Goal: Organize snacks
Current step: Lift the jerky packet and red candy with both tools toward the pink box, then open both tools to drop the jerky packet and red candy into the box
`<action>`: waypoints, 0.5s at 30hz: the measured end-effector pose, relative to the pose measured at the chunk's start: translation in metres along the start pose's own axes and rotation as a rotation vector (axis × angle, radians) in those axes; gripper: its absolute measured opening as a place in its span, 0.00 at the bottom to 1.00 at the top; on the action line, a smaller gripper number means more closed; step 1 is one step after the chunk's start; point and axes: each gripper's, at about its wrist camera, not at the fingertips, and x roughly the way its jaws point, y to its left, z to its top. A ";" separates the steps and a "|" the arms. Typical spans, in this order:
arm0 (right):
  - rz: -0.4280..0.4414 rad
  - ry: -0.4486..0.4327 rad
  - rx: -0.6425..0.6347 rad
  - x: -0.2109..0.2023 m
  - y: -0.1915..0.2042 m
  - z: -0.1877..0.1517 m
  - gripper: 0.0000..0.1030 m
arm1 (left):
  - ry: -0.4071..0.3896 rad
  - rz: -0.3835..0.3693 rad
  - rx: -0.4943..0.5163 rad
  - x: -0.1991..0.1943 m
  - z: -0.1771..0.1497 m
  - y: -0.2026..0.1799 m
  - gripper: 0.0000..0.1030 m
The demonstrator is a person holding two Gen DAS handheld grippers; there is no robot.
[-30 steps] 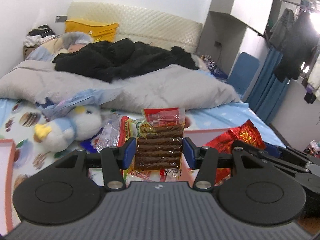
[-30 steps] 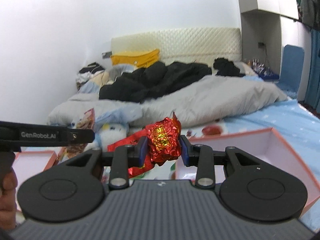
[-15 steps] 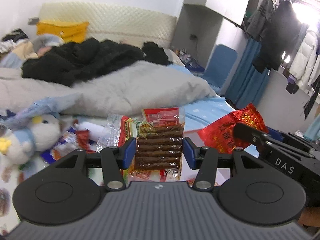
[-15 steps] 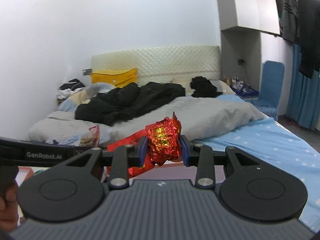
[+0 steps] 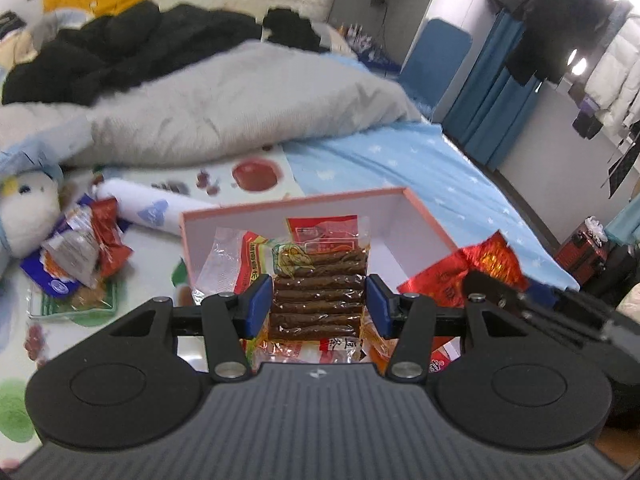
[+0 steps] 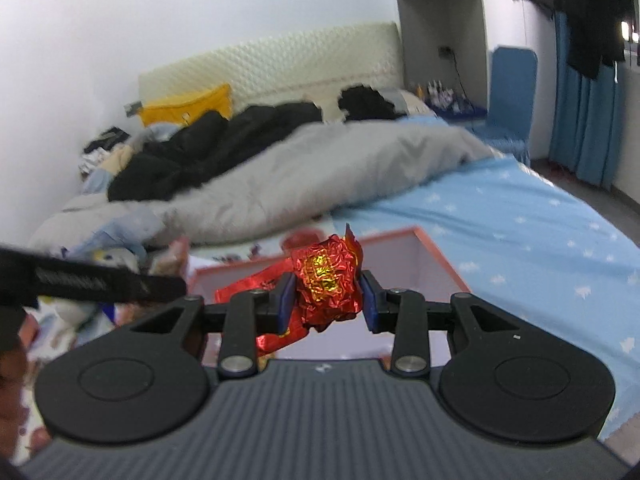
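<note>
My left gripper [image 5: 319,306] is shut on a clear snack packet of brown sticks [image 5: 320,280] with a red label, held over the near end of a pink-rimmed white box [image 5: 424,216]. My right gripper [image 6: 326,300] is shut on a crumpled red foil packet [image 6: 326,284], and it hangs in front of the same box [image 6: 436,256]. In the left wrist view the red foil packet [image 5: 472,268] and the right gripper's arm show at the right. The left gripper's black side bar [image 6: 92,280] crosses the right wrist view at the left.
Loose snack packets [image 5: 84,252] lie on the patterned sheet left of the box, beside a plush toy [image 5: 24,212] and a white roll [image 5: 148,204]. A grey duvet [image 5: 240,108] and black clothes lie behind. The bed's blue edge [image 5: 480,200] drops to the floor at the right.
Both grippers have swung right and lower with their packets still gripped. The box has come into full view right under and ahead of them; the plush toy has slid to the left edge.
</note>
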 end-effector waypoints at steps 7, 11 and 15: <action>-0.040 0.121 -0.010 0.037 -0.025 -0.022 0.36 | 0.086 0.047 0.027 0.042 0.009 -0.003 0.55; -0.050 0.180 -0.012 0.053 -0.036 -0.036 0.37 | 0.131 0.070 0.010 0.058 0.010 0.001 0.55; -0.032 0.209 0.015 0.057 -0.041 -0.044 0.37 | 0.142 0.094 0.036 0.065 0.007 0.000 0.55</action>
